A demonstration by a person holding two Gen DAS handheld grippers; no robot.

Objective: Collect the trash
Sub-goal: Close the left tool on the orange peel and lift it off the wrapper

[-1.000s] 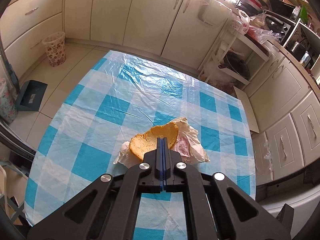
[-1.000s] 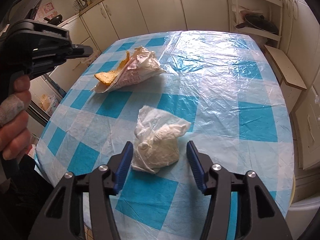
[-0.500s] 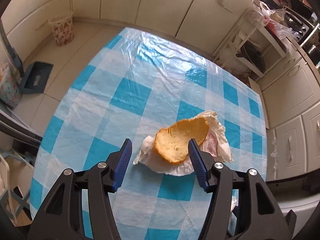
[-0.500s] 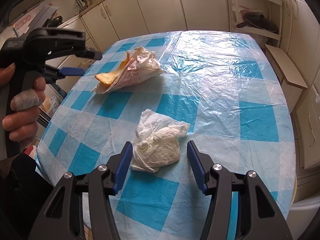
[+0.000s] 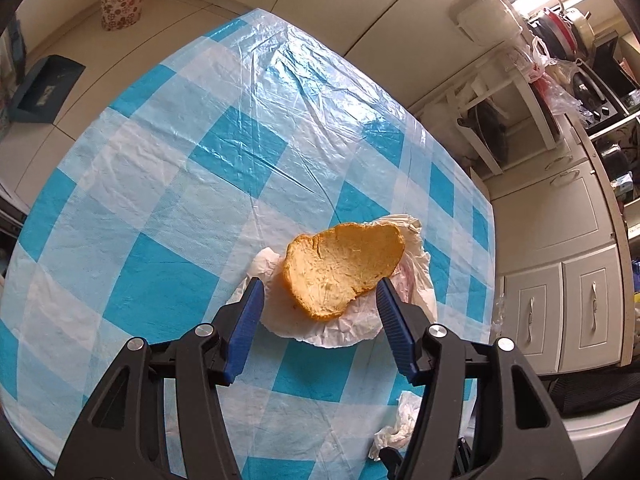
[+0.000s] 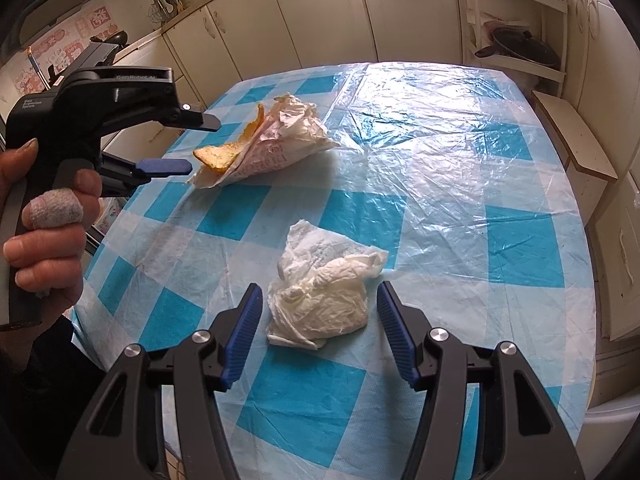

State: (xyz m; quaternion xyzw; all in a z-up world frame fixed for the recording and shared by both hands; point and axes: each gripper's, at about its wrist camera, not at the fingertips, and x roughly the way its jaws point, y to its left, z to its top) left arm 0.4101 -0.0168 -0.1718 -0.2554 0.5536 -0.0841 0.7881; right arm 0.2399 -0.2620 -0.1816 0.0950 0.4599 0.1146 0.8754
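Both pickups are at the approach stage: the left claw point(image 5: 320, 304) is spread, blue pads either side of the bread slice point(image 5: 344, 268) lying on its crumpled wrapper point(image 5: 352, 332) on the checked desk point(image 5: 208, 184), gripping nothing. The right claw point(image 6: 319, 312), its jaws just opened a touch wider, brackets the wadded napkin point(image 6: 320, 304) without touching it. Next, I judge, each must drop lower and close.

1. White lettering reading "GenRobot.AI" is showing on the upper arm of the left gripper point(image 6: 188, 142), seen from the right wrist view.
2. Smaller white print is sitting on the same gripper's rear body, too small to read.
3. Reddish print is running across the paper wrapper point(image 6: 276, 152), illegible.
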